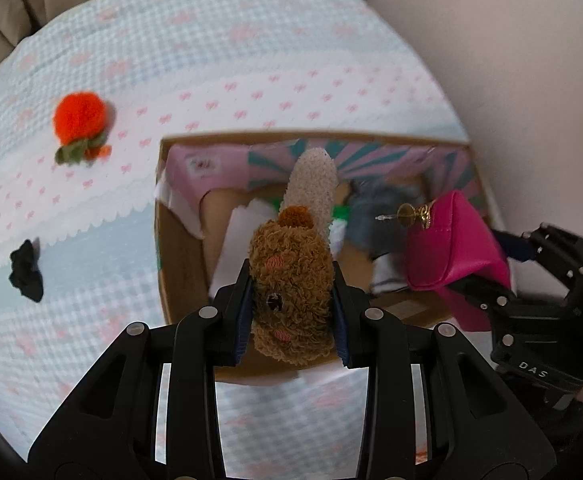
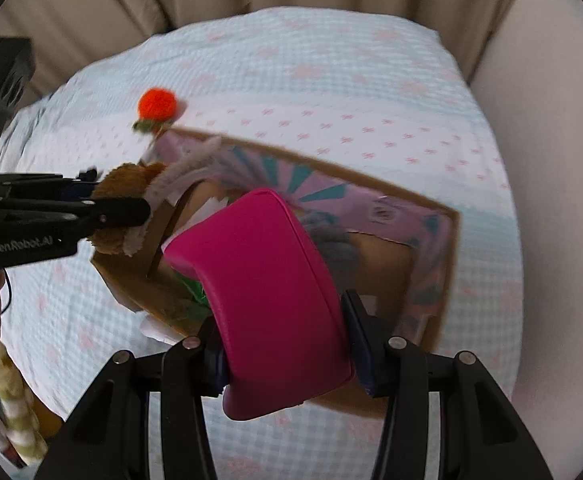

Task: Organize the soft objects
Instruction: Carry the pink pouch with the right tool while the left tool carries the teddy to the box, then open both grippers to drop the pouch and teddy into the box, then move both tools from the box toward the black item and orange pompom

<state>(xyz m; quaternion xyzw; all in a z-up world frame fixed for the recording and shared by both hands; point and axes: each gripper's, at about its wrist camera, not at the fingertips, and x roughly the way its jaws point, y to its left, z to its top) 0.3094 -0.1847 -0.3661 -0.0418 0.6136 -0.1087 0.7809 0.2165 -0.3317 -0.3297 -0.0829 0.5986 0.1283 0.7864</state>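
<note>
The brown plush toy (image 1: 291, 280) is clamped between the pads of the left gripper (image 1: 293, 312) and is held above the near edge of the cardboard box (image 1: 179, 264); its cream-coloured ear points toward twelve o'clock over the box interior. In the right wrist view the same plush toy (image 2: 119, 184) is seen at about nine o'clock, pinched by the left gripper (image 2: 131, 208) beside the box's left corner.

The pink pouch (image 2: 267, 296) is squeezed between the fingers of the right gripper (image 2: 287, 356) and is carried over the cardboard box (image 2: 447, 264), with its far end toward twelve o'clock. From the left wrist the pink pouch (image 1: 451, 248) appears at three o'clock, gripped by the right gripper (image 1: 479, 292), with a gold zipper pull at its upper left end.

Inside the box, pink and teal printed lining, white paper and a grey fluffy item (image 1: 375, 208) are visible.

On the checked bedspread (image 1: 251, 48), an orange pom-pom (image 1: 79, 118) with green leaves lies at ten o'clock from the box, well apart from it, and a black scrunchie (image 1: 26, 270) lies at nine o'clock.
</note>
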